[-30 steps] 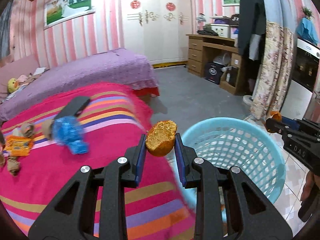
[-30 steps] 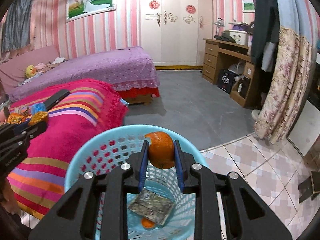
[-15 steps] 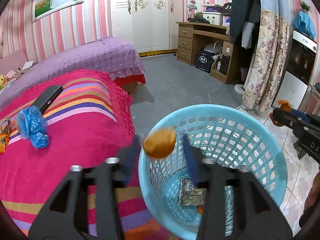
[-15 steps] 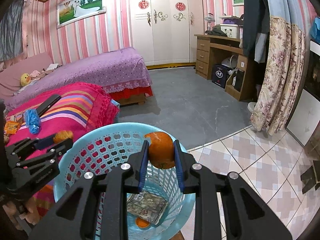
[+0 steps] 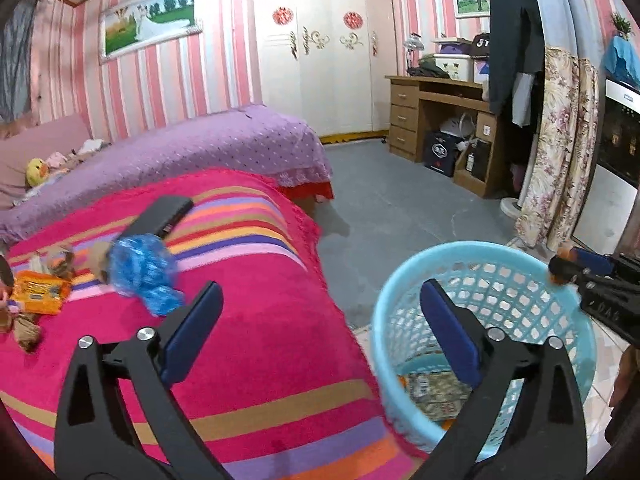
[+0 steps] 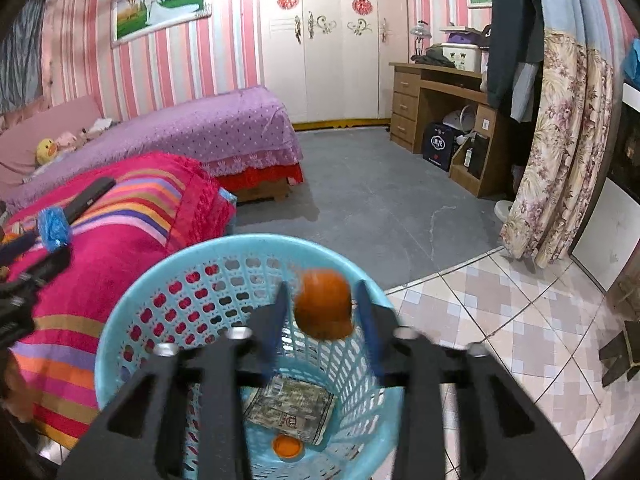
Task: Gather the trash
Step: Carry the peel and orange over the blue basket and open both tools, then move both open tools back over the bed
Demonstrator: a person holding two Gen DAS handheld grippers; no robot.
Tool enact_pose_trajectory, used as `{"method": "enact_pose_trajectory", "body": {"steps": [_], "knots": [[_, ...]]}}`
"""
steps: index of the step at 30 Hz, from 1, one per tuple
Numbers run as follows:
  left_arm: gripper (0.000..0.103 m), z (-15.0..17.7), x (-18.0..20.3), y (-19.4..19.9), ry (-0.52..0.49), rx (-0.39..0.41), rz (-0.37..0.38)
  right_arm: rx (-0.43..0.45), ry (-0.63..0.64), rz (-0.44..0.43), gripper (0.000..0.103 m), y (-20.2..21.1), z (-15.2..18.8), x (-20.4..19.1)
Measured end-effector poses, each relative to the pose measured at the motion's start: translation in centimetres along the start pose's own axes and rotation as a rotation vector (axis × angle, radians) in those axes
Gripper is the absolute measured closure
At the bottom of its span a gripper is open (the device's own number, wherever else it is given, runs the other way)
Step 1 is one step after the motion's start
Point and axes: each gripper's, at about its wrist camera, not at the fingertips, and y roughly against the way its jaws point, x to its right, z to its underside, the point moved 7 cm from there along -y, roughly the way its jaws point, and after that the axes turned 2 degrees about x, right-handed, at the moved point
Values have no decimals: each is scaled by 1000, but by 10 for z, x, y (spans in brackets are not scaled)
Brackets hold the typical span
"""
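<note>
Gaping right gripper (image 6: 320, 312), orange peel (image 6: 325, 304) loose above basket (image 6: 120, 344) rim.

Left tool (image 5: 320, 308) wide open; right tool (image 6: 320, 304) just opening

Plastic, cloth and wood

Smooth plastic basket (image 6: 132, 344); fuzzy striped blanket (image 5: 256, 312); matt wooden desk (image 5: 424, 112); crinkly glossy blue wrapper (image 5: 140, 268) at left.
</note>
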Motion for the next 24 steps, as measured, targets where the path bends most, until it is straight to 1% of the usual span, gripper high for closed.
{"method": "enact_pose_trajectory", "body": {"steps": [1, 2, 3, 4, 5, 6, 7, 10, 14, 19, 24], "knots": [[6, -2, -4, 5, -3, 9, -7, -1, 3, 19, 39, -1, 0, 0], [6, -3, -8, 8, -5, 14, -11, -1, 2, 29, 38, -1, 0, 0], [6, -4, -13, 12, -8, 20, -17, -6, -7, 41, 35, -1, 0, 0], [6, -5, -16, 15, -10, 25, -22, -7, -16, 49, 28, 0, -2, 1], [6, -7, -23, 21, -14, 37, -33, 2, -24, 54, 24, 3, -4, 1], [6, -8, -29, 25, -13, 44, -45, 22, -33, 59, 16, 8, -8, -1], [6, -9, -35, 28, -10, 46, -51, 43, -41, 63, 12, 12, -13, -2], [6, -10, -62, 41, 4, 48, -72, 84, -43, 58, 7, 24, -23, -18], [6, -11, -102, 59, 17, 59, -117, 109, -13, 26, 6, 33, -32, -54], [6, -11, -163, 75, 38, 56, -186, 124, 24, -32, 6, 39, -37, -102], [6, -8, -228, 85, 104, 37, -238, 124, 60, -88, 6, 39, -39, -151]]}}
